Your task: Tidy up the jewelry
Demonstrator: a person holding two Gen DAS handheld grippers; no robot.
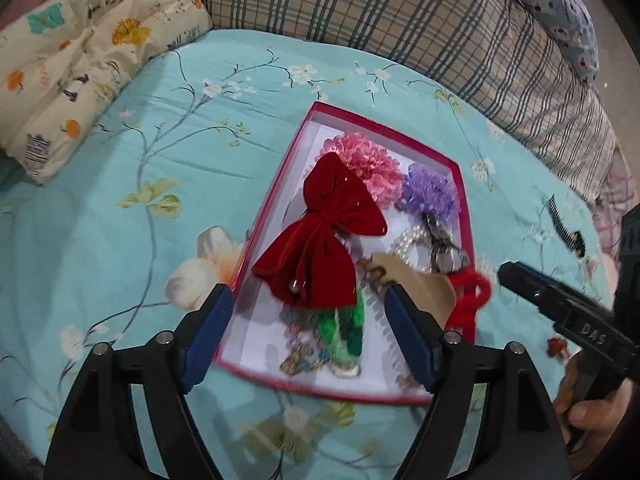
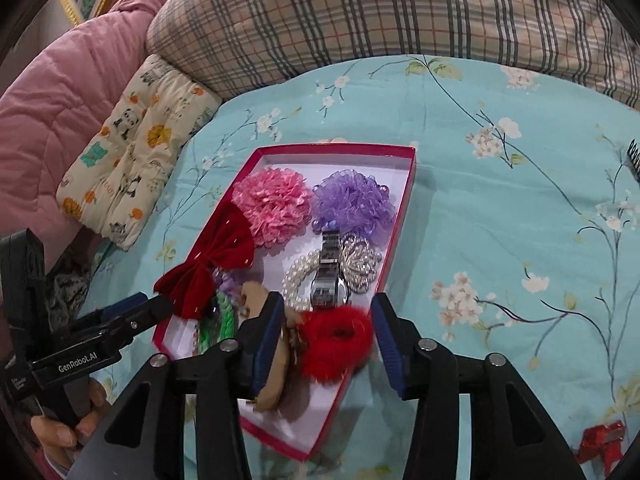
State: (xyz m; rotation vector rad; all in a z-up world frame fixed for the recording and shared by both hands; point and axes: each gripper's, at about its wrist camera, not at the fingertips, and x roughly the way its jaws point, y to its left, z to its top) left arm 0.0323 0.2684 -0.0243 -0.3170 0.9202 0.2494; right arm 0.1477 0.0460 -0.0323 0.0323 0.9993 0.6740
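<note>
A red-rimmed box (image 1: 285, 184) with a white floor lies on the turquoise floral bedsheet. In it are a red velvet bow (image 1: 320, 236), a pink scrunchie (image 1: 368, 164), a purple scrunchie (image 1: 430, 192), a green scrunchie (image 1: 344, 328), a pearl bracelet (image 2: 298, 276), a watch (image 2: 328, 276) and a sparkly brooch (image 2: 360, 264). My left gripper (image 1: 306, 296) hangs open over the bow's near end, its pads clear of it. My right gripper (image 2: 327, 304) is open above the box's near corner. A fluffy red scrunchie (image 2: 336, 340) lies between its fingers, unpinched. A tan hair claw (image 2: 276, 372) lies by its left finger.
A plaid pillow (image 2: 380, 12) lines the far side. A cartoon-print cushion (image 1: 80, 60) and a pink quilted cover (image 2: 60, 92) lie to the left. A black comb (image 1: 560, 220) and a small red bow (image 2: 600, 440) lie on the sheet, right of the box. A hand (image 2: 60, 428) grips each handle.
</note>
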